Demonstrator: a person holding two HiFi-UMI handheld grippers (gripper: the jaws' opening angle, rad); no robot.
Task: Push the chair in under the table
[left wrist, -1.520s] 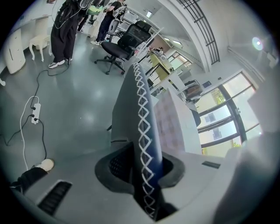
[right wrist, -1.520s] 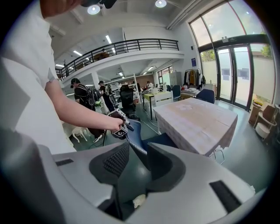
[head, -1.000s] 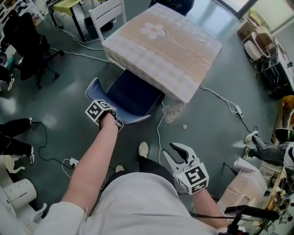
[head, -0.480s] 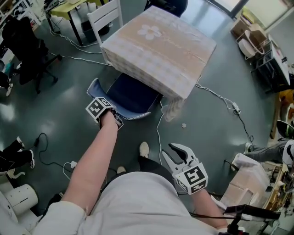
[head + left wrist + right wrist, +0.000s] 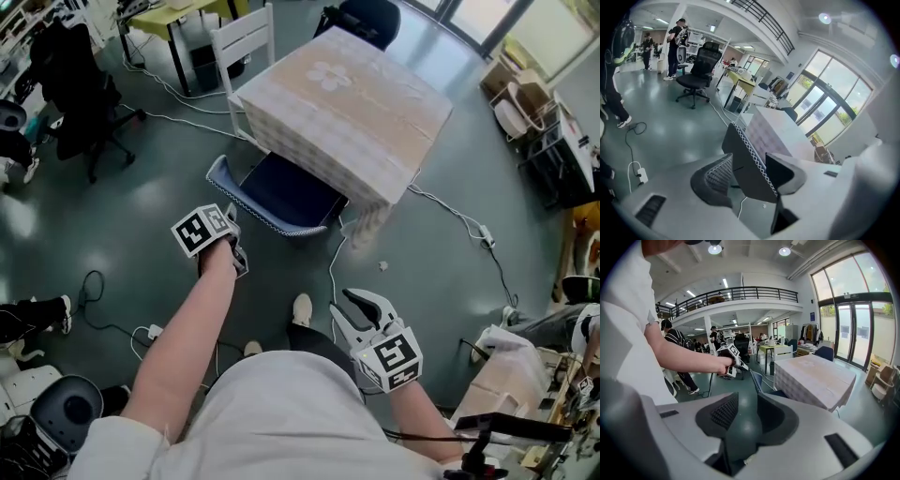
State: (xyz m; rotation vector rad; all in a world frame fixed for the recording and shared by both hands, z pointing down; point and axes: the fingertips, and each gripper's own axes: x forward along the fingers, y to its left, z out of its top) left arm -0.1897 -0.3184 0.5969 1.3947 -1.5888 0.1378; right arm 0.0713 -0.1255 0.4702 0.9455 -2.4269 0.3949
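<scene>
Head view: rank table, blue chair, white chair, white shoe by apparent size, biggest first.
1. table
2. blue chair, partly hidden under the table
3. white chair, farther from the camera, so its true size is unsure
4. white shoe

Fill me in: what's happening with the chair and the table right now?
A person is working with two hand-held grippers. The blue chair sits with its seat partly under the cloth-covered table, backrest sticking out. The left hand-held gripper hovers just short of that backrest, jaws apart, gripping nothing. The right hand-held gripper is open and empty, held low near the person's body.
</scene>
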